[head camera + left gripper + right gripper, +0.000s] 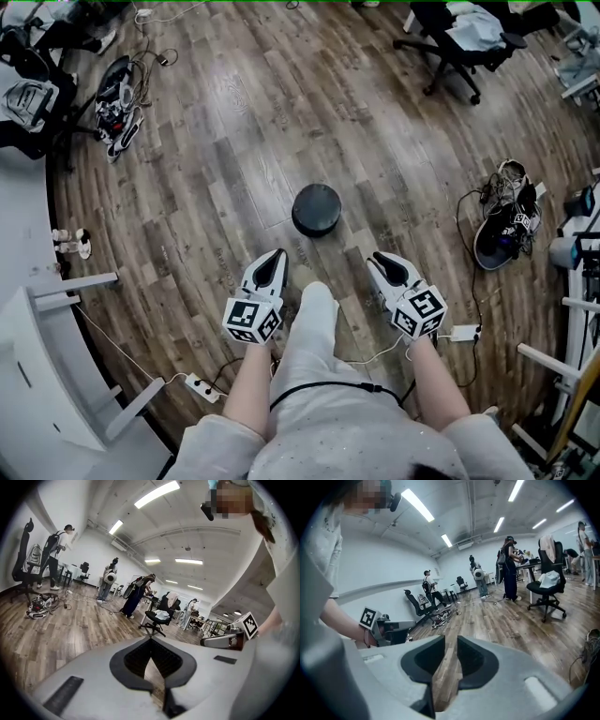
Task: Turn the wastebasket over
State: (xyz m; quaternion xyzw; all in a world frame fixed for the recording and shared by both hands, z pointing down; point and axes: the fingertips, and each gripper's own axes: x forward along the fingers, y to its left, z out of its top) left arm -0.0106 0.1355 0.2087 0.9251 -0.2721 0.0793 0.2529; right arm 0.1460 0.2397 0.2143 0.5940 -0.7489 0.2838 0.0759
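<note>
Wooden floor, black wastebasket untouched ahead: left gripper closed, right gripper slightly parted and empty, both probably must reach it.

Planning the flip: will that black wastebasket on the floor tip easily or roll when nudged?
The wastebasket looks small and stands free, so probably light and easy to tip. Being round, it may roll once on its side.

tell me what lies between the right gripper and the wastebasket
Only bare wooden floor, as the head view shows. Nothing else sits between the right gripper and the black wastebasket.
</note>
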